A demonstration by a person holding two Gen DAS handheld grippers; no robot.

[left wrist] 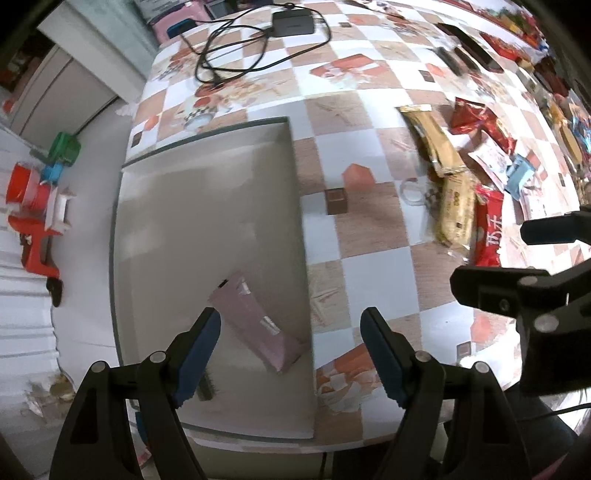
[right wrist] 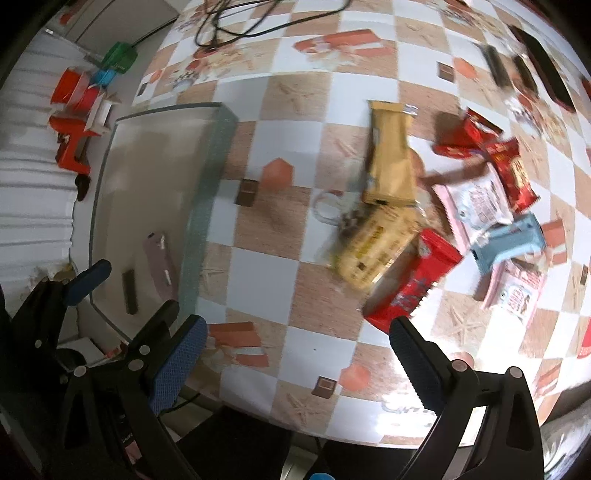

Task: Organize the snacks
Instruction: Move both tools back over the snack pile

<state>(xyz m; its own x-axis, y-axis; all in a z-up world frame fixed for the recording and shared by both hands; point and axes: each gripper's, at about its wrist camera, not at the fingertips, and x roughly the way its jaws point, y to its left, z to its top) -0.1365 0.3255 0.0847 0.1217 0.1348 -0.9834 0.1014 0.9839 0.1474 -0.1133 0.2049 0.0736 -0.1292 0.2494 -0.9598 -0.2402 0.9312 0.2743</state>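
A shallow grey tray (left wrist: 207,155) sits at the table's left edge; it also shows in the right wrist view (right wrist: 207,162). Inside lie a pink snack packet (left wrist: 258,325) (right wrist: 160,258) and a small dark bar (left wrist: 205,386) (right wrist: 130,291). My left gripper (left wrist: 291,354) is open and empty over the tray's near right part. My right gripper (right wrist: 295,362) is open and empty above bare tablecloth. A pile of snacks lies to the right: a tan packet (right wrist: 391,155) (left wrist: 432,136), a yellow packet (right wrist: 373,251) (left wrist: 456,210), a red packet (right wrist: 413,280) (left wrist: 487,229), pink-white packets (right wrist: 476,203) and a light blue one (right wrist: 509,240).
The checkered tablecloth (right wrist: 295,258) covers the table. A black charger (left wrist: 293,23) with its cable lies at the far side. Dark bars (left wrist: 463,59) lie far right. Red and green items (left wrist: 37,206) sit off the left edge. The right gripper's body (left wrist: 517,291) is at the left view's right.
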